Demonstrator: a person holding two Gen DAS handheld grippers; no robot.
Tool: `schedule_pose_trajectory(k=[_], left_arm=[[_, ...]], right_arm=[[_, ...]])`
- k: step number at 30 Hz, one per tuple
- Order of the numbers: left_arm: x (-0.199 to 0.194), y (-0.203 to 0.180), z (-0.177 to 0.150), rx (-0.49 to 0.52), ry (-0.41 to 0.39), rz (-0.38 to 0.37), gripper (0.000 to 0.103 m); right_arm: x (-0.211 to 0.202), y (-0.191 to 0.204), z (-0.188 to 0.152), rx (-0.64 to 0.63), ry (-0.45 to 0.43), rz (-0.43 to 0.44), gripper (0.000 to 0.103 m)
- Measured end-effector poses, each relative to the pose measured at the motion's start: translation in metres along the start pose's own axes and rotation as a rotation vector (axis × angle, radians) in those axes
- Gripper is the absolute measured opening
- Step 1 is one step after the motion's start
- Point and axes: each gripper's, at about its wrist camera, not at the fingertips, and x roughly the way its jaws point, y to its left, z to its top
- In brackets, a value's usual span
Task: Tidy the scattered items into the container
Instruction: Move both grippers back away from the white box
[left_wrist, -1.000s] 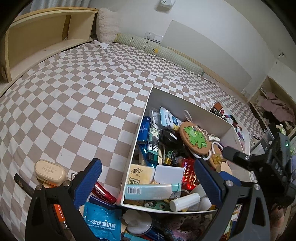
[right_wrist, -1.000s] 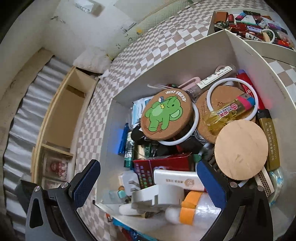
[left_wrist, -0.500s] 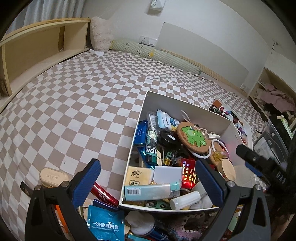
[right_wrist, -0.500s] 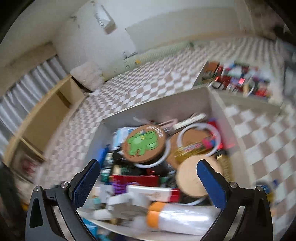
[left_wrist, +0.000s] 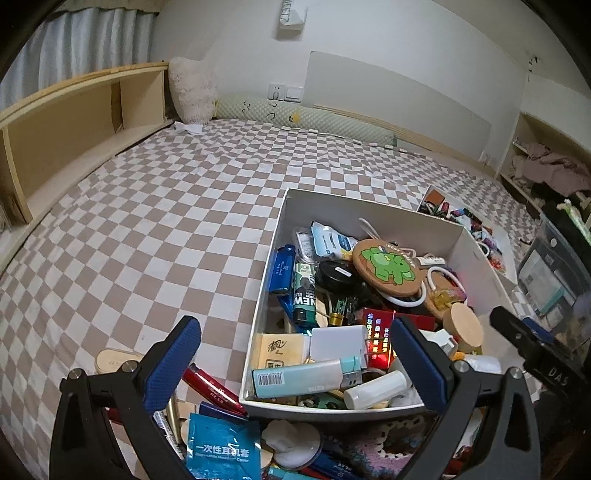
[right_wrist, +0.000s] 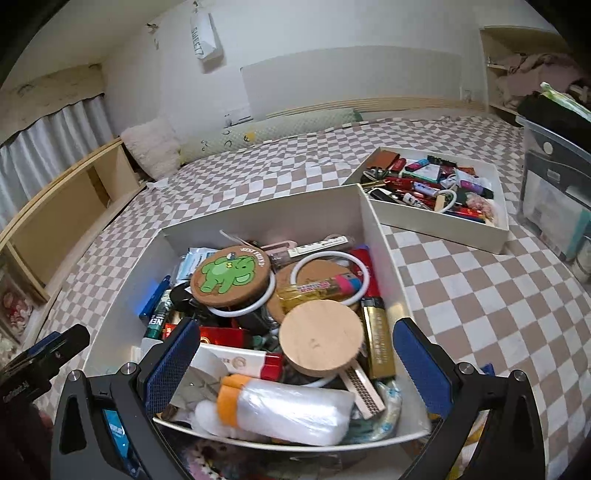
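Both grippers are hanging spread wide and gripping nothing: the left gripper (left_wrist: 293, 360) is hovering over the near left corner of the white box (left_wrist: 334, 206), and the right gripper (right_wrist: 291, 352) is hovering over the box's near edge. Inside the box, a round wooden lid (right_wrist: 320, 345) is lying near the front right, with a frog-print cork coaster (right_wrist: 232, 276) behind it and a clear bottle with an orange cap (right_wrist: 286, 411) lying against the front wall. Outside the box, just before its near left corner, a blue sachet (left_wrist: 221, 448), a red pen (left_wrist: 213, 384) and a cream earbud case (left_wrist: 112, 360) are lying scattered on the checkered bedsheet (left_wrist: 147, 221). Beyond the box's far right corner, a shallow white tray (right_wrist: 439, 221) full of small items is sitting.
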Motion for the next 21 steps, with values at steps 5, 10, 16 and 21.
schedule_pose_trajectory(k=[5,10,16,21], left_arm=[[-0.005,-0.007,-0.003,0.034,-0.017,0.006,0.103],[-0.013,-0.014,-0.006,0.045,-0.031,0.000,0.103],[-0.017,-0.014,-0.016,0.036,-0.027,0.018,0.103],[-0.027,-0.017,-0.023,0.066,-0.051,0.030,0.103]], right_arm=[[-0.011,0.000,-0.004,0.000,-0.024,-0.005,0.103],[-0.021,0.000,-0.012,-0.009,-0.035,-0.019,0.103],[-0.029,-0.005,-0.023,0.020,-0.032,-0.006,0.103],[-0.036,-0.004,-0.031,0.023,-0.034,-0.003,0.103]])
